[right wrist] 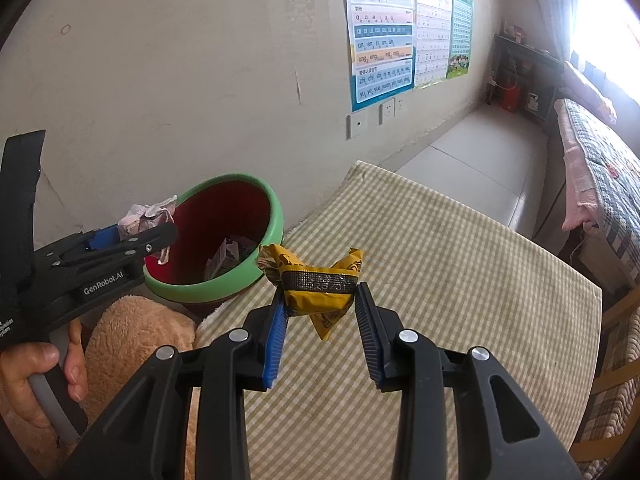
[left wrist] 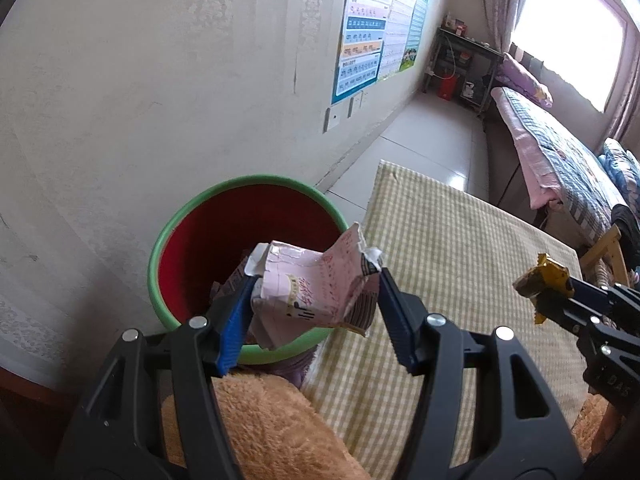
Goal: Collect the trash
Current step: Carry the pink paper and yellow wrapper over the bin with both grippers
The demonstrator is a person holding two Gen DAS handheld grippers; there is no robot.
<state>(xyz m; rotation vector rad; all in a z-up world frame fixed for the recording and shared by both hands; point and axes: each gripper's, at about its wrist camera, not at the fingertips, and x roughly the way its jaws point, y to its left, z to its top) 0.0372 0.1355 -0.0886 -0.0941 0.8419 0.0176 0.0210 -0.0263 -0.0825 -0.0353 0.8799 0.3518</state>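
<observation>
My left gripper [left wrist: 316, 280] is shut on a crumpled pink wrapper [left wrist: 316, 284], held over the near rim of a red bin with a green rim [left wrist: 188, 216]. In the right wrist view the same left gripper [right wrist: 160, 224] hangs at the bin's left edge with the pink wrapper [right wrist: 150, 212] in it. My right gripper [right wrist: 320, 300] is shut on a crumpled yellow wrapper [right wrist: 316, 284], above the checked tablecloth [right wrist: 440, 280] just right of the bin [right wrist: 276, 216]. Some trash [right wrist: 228, 256] lies inside the bin. The yellow wrapper [left wrist: 544, 276] also shows at the right of the left wrist view.
A tan plush toy [right wrist: 132, 332] lies at the table's near left corner, below the bin. A person's hand [right wrist: 36, 364] grips the left handle. A wall with posters [right wrist: 384, 32] stands behind; a bed [left wrist: 560, 152] and a wooden chair [left wrist: 608, 248] stand to the right.
</observation>
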